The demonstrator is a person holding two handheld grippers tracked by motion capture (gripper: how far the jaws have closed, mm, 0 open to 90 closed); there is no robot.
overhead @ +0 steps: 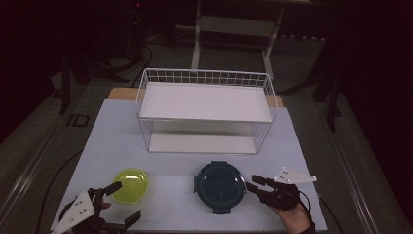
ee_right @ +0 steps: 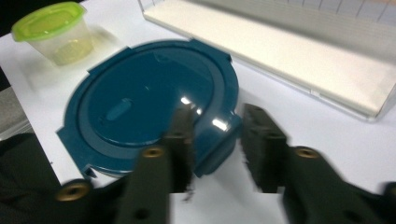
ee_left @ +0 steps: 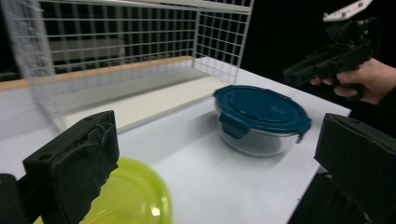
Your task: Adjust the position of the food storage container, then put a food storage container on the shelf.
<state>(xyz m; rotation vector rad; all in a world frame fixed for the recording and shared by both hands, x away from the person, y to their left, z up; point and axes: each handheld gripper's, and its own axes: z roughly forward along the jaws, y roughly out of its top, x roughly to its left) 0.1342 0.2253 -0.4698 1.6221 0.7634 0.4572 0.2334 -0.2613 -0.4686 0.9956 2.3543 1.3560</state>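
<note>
right gripper (overhead: 255, 183) beside blue-lidded container (overhead: 220, 185)

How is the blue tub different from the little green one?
The blue-lidded tub is wide and low; the green-lidded tub is smaller and narrower. The blue-lidded tub's lid has clip tabs at its edge; the green-lidded tub's lid is plain. Both have clear bodies, lids on, and stand on the table.

Dark teal lid (overhead: 219, 185) on a clear glass container, lime-green lid (overhead: 130, 184) on a clear tub, white wire-grid rack (overhead: 204, 78), pale white table (overhead: 112, 141), black grippers.
</note>
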